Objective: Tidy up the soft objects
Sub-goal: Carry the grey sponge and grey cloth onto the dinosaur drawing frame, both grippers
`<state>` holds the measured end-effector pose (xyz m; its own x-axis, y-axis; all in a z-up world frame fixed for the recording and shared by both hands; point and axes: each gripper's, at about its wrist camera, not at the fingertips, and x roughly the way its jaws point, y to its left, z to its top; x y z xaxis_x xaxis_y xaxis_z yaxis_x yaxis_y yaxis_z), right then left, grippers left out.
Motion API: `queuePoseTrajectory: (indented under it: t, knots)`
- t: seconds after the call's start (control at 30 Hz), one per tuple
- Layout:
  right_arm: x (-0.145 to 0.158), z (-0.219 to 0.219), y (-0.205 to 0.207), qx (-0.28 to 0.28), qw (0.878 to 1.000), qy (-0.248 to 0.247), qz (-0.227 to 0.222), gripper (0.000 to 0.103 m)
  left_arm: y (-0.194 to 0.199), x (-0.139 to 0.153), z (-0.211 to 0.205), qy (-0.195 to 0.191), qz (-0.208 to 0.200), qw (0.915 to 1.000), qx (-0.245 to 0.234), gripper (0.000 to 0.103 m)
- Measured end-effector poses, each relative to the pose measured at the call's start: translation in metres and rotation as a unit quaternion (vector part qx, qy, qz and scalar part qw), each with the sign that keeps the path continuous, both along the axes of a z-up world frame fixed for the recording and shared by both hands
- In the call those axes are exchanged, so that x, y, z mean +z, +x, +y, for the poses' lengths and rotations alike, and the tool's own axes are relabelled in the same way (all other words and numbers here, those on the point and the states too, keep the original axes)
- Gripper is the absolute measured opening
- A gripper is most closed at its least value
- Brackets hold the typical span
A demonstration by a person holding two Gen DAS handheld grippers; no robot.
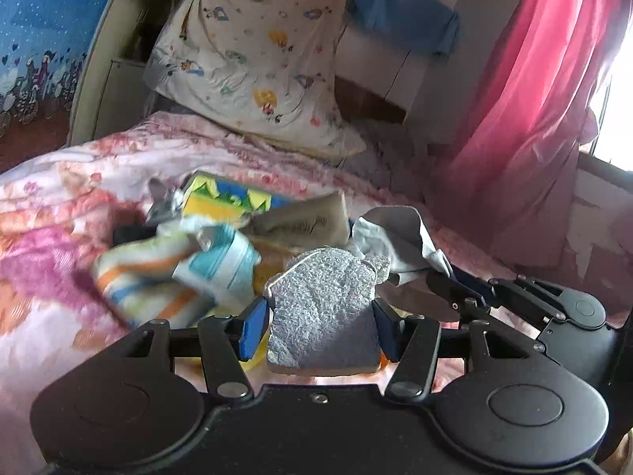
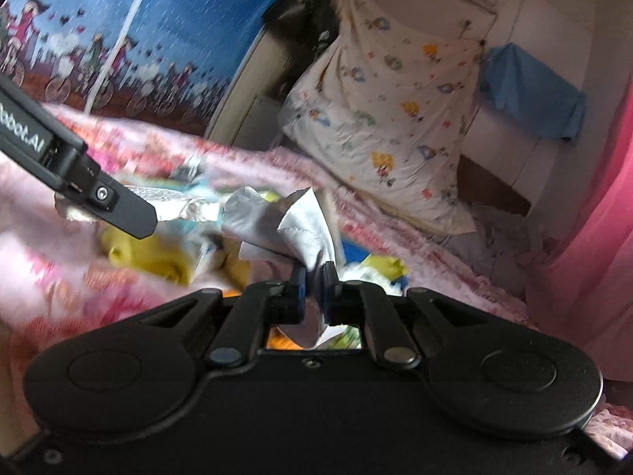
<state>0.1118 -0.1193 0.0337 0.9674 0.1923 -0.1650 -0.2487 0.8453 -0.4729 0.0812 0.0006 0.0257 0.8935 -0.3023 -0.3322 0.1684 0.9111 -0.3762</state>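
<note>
Two cloths (image 1: 324,308) (image 2: 300,221) above crowded bedspread (image 1: 59,182)

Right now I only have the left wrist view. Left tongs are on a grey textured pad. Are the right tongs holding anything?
Observer: Yes. The right tongs are shut on a pale grey cloth, and its loose end fans out above the tips.
Operator: Anything under that cloth I can't see?
Observer: A yellow soft item lies on the pink blanket, below and left of the cloth.
Operator: Where's my left tool from there?
Observer: The left tongs enter the right view from its left edge, with the grey textured pad showing as a crinkled silver strip behind them.
</note>
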Motion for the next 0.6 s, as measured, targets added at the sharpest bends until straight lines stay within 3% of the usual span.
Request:
queuePoseTrajectory:
  t: [0.2,0.37,0.6]
  knots:
    - [0.020,-0.019,0.032,-0.009,0.999,0.050,-0.008,0.003,0.043,0.030,0.006,-0.012,-0.018,0.9997,0.009,0.058]
    - [0.040,-0.042,0.082,-0.022,0.994,0.103,-0.016,0.003,0.089,0.056,0.003,-0.013,-0.027,0.9994,0.016,0.058]
    - [0.043,-0.061,0.176,-0.023,0.984,0.173,0.036,0.003,0.178,0.069,-0.014,0.000,0.013,0.9995,0.029,0.058]
